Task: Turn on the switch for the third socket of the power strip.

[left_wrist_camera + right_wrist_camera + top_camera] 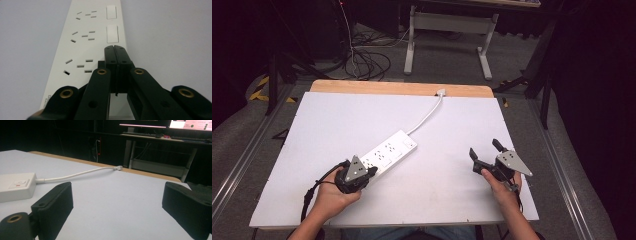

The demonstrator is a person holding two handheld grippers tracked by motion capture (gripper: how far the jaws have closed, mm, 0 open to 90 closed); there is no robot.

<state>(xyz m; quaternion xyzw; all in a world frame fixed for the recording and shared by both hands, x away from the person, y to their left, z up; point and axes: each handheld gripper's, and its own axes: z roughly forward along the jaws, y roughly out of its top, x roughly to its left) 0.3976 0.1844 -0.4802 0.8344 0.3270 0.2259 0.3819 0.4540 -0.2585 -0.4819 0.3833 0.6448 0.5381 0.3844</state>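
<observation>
The power strip [387, 151] lay diagonally on the white table [312, 130], a little left of the middle, and its cable [426, 116] ran away to the far edge. It was a long white bar with three groups of sockets in a row and a flat rocker switch [111, 33] beside each group. We held the left gripper [371, 172] over the near end of the strip with its jaws pressed fully together and nothing between them. In the left gripper view the closed tips [115, 51] stood just before the second switch, so we judged that they were closed in order to serve as one narrow point for pressing a switch. Whether they already touched the strip, we could not tell. The right gripper [484, 149] waited well apart, above the bare table on the right side, with its jaws wide open and empty, probably to leave room for the left hand [332, 197].
</observation>
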